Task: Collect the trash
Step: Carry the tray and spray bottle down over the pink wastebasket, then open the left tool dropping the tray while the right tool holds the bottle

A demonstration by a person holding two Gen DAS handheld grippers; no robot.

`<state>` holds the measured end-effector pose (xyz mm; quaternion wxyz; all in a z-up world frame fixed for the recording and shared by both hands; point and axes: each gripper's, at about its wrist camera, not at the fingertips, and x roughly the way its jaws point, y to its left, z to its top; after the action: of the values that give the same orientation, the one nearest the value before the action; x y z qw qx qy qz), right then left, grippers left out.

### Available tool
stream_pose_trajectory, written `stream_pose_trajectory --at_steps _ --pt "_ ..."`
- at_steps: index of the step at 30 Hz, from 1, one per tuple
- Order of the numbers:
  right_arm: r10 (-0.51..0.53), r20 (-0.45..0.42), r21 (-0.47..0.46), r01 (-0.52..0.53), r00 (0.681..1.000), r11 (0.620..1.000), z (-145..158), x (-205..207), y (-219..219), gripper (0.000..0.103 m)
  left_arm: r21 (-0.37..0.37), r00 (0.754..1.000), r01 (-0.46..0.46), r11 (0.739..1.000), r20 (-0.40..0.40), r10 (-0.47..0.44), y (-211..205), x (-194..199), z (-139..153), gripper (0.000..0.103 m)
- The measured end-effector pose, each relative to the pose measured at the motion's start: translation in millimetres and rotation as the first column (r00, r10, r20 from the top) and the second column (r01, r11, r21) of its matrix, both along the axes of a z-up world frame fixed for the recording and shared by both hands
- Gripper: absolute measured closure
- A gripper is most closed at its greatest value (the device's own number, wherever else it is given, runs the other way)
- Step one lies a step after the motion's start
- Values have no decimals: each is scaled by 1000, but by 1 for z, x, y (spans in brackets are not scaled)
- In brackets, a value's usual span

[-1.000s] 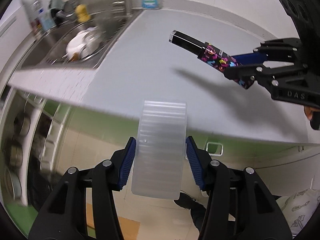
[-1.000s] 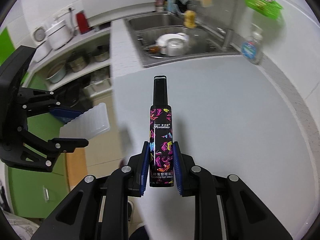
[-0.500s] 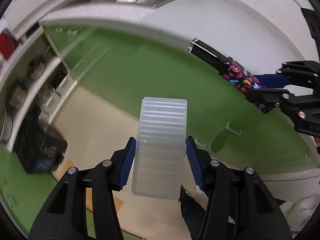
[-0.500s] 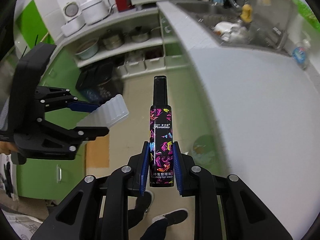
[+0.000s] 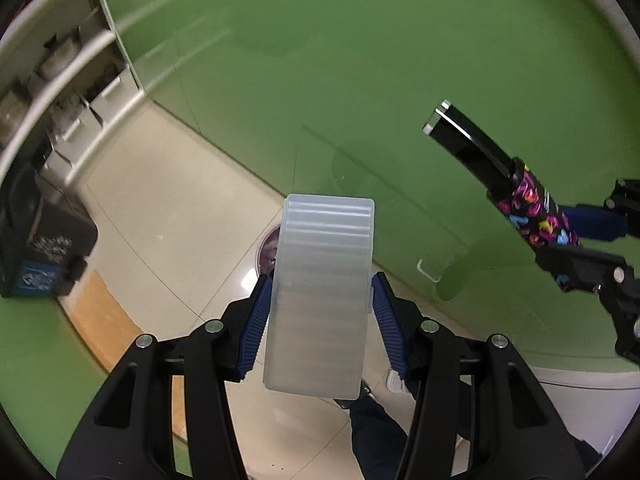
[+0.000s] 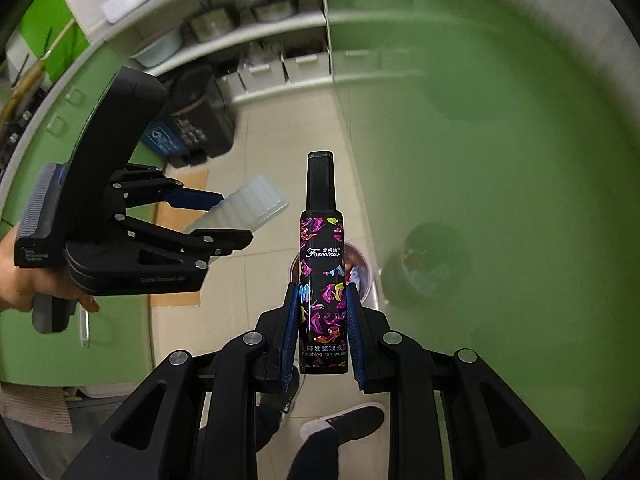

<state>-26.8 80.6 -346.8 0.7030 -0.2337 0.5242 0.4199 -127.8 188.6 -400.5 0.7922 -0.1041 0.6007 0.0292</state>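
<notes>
Gripping a ribbed translucent box point(image 5: 320, 296), the left tool point(image 5: 320, 320) faces the right tool point(image 6: 322, 320) clamping a hair-cream bottle point(image 6: 322, 264).

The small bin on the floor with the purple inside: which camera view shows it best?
The right wrist view. There the bin shows its round rim and purple inside beside the hair cream bottle that the right gripper holds. In the left wrist view only a sliver peeks from behind the ribbed plastic box.
</notes>
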Motion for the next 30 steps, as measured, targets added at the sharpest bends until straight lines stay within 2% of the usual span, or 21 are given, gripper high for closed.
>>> stream_pose_trajectory --at_steps 6,12,14,15,16,18,19,23,30 --pt "-41 -27 -39 40 999 998 -66 9 5 81 -23 999 -11 1000 -50 10 5 13 -76 52" --pt "-56 -41 -60 54 998 997 -110 9 -4 81 -47 997 -8 999 -78 4 7 35 -146 52" --pt "-62 -47 -67 59 997 996 -121 7 -11 81 -50 997 0 999 -81 -5 4 40 -160 51" --pt "-68 -51 -75 64 996 995 -129 7 -14 81 -50 997 5 999 -83 -9 2 43 -167 49" --pt "-71 -54 -79 67 996 995 -133 9 -14 81 -49 996 9 999 -88 -13 -1 45 -175 31" --pt "-78 -59 -88 73 995 993 -140 10 -16 81 -48 997 3 999 -80 -7 -4 47 -180 7" --pt "-80 -60 -92 75 995 993 -143 12 -15 81 -47 997 -2 999 -83 -2 -5 48 -184 3" --pt "-85 -63 -99 79 994 992 -145 15 -20 81 -51 994 -24 998 -108 18 -4 47 -187 3" --pt "-64 -70 -90 58 995 994 -145 18 -7 81 -16 988 -108 994 -111 106 18 23 -154 3"
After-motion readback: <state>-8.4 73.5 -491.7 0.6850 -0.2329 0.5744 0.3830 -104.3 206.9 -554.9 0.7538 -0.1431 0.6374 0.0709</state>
